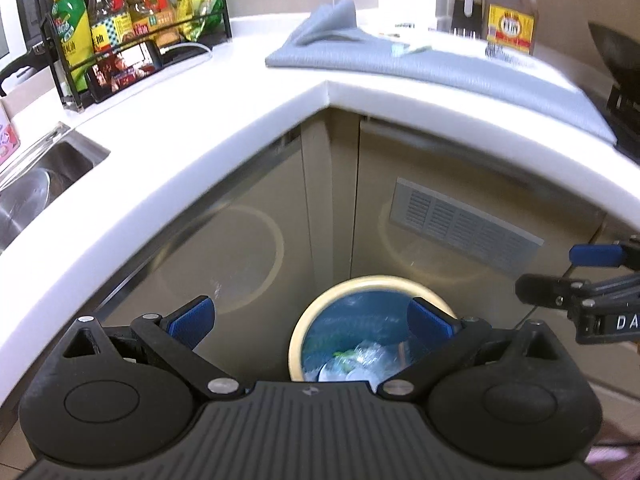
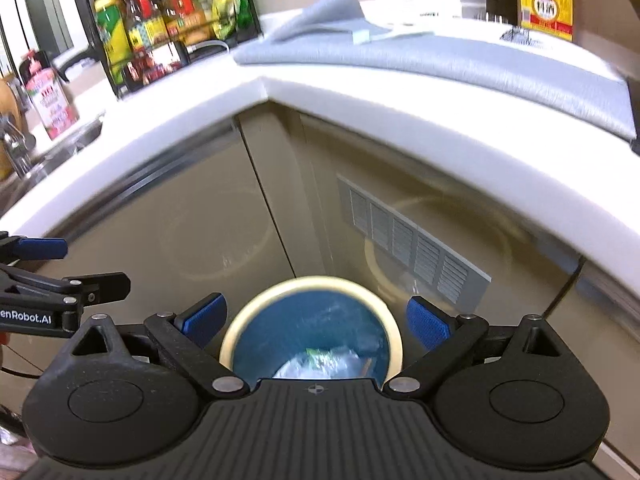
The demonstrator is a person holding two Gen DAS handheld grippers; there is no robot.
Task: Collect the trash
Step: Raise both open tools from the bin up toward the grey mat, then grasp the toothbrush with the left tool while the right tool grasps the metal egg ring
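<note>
Nearest the lens, my left gripper (image 1: 311,320) stood spread wide with nothing between its blue pads (image 1: 191,320), and my right gripper (image 2: 316,322) was spread the same way, also empty. Each showed at the edge of the other's view, cut off by the frame.

Below both sat the trash bin (image 1: 298,336), cream-rimmed with a blue liner, on the floor in the corner where the cabinet fronts met. My own gripper body hid its near side in both views. Inside lay the collected trash (image 2: 320,362): crumpled clear plastic with a bit of green, too blurred to name piece by piece.

Behind the bin, a grey vent grille (image 1: 464,224) was set in the right-hand cabinet door. Above ran the white countertop (image 1: 224,92), with a steel sink (image 1: 36,192) cut off at left. Farther back lay a grey mat (image 1: 440,72), one corner folded up, bearing small pale scraps I could not identify. A black rack of bottles (image 1: 120,16) and a large brown jug (image 1: 512,12) stood at the wall.
</note>
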